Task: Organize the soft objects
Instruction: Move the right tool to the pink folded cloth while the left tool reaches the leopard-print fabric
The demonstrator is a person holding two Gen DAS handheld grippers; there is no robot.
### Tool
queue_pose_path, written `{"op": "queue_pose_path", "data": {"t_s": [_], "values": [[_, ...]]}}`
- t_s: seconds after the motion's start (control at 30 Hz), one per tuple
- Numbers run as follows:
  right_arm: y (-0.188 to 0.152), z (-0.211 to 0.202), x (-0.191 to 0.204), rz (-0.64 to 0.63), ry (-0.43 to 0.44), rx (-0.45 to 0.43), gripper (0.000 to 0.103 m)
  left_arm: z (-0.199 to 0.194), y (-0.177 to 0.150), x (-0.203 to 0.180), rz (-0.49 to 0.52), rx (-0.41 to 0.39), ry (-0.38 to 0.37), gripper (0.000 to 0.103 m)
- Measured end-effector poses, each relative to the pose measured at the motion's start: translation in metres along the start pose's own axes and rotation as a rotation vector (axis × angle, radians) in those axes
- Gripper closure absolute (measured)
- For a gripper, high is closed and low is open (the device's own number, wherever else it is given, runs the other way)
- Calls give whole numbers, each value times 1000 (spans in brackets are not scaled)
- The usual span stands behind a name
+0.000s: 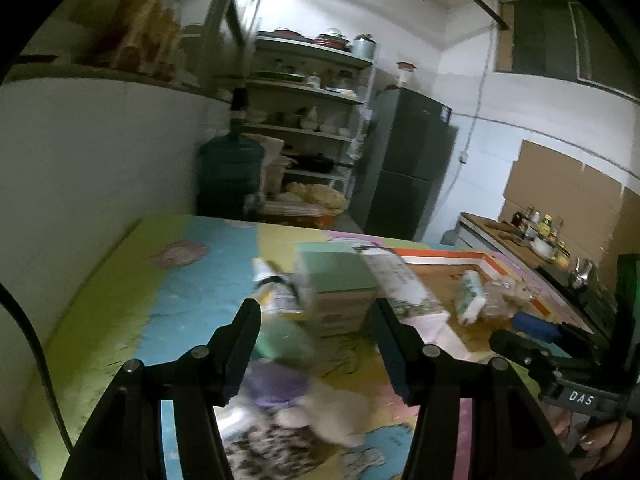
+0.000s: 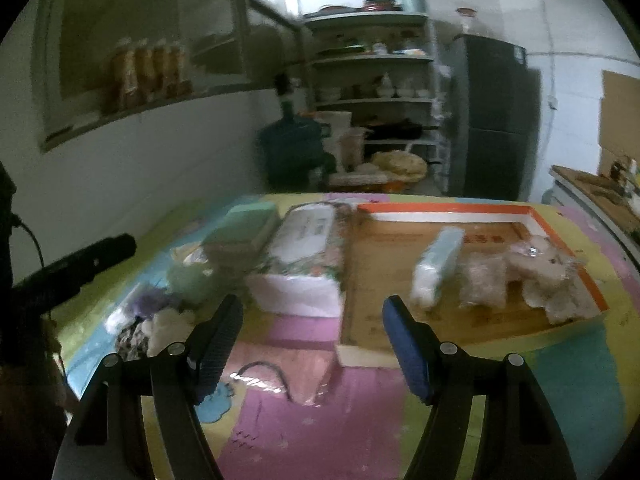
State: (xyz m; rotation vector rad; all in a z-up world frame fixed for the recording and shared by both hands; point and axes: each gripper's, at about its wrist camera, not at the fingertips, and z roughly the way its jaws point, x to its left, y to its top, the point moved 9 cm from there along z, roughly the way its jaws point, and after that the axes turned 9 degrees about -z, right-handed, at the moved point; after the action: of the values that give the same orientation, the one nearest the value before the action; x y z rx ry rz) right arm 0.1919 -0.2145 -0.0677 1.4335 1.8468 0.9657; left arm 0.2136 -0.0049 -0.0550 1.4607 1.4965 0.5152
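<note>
My left gripper [image 1: 316,312] is open and empty above a purple and white plush toy [image 1: 288,392] and a patterned soft item [image 1: 272,448] on the colourful mat. A pale green soft item [image 1: 286,340] lies just ahead. My right gripper [image 2: 312,314] is open and empty in front of a wooden tray [image 2: 400,320] with an orange rim. In the tray lie a tissue pack [image 2: 436,264] and a beige plush bear [image 2: 536,276]. A large tissue pack [image 2: 304,256] lies left of the tray. The purple plush [image 2: 148,304] shows at left.
A green-topped box [image 1: 340,284] and a tube-shaped pack [image 1: 276,288] stand on the mat. A pink wrapped item with a cable [image 2: 308,372] lies near my right gripper. Behind the table are a water jug [image 1: 230,172], shelves [image 1: 316,96] and a fridge [image 1: 408,164].
</note>
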Motion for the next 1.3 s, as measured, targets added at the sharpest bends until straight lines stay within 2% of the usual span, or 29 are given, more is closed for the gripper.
{"op": "queue_pose_path", "data": {"t_s": [0.13,0.27,0.37,0.63,0.7,0.83,0.9,1.03,1.2,1.3], "values": [[-2,10,27,-112,116,28,29,-11,-4,18,-16,-7,21,46],[-11,28,59,-318,315,116,29,-21,-10,32,-12,-11,39,46],[-23,44,68,-479,392,199,29,-30,-14,42,-12,-14,48,46],[-45,73,63,-660,491,371,29,-46,-29,72,-39,-3,54,46],[-50,80,61,-692,493,397,29,-47,-33,77,-36,9,56,46],[-56,87,60,-715,496,422,31,-45,-38,82,-31,31,54,46],[-58,88,61,-700,515,439,43,-42,-40,83,-31,41,50,46],[-59,89,64,-698,501,443,48,-36,-42,83,-35,52,52,46],[-58,78,84,-631,497,402,52,-24,-43,80,-49,73,46,46],[-50,67,91,-535,465,337,53,-18,-46,77,-47,87,46,46]]}}
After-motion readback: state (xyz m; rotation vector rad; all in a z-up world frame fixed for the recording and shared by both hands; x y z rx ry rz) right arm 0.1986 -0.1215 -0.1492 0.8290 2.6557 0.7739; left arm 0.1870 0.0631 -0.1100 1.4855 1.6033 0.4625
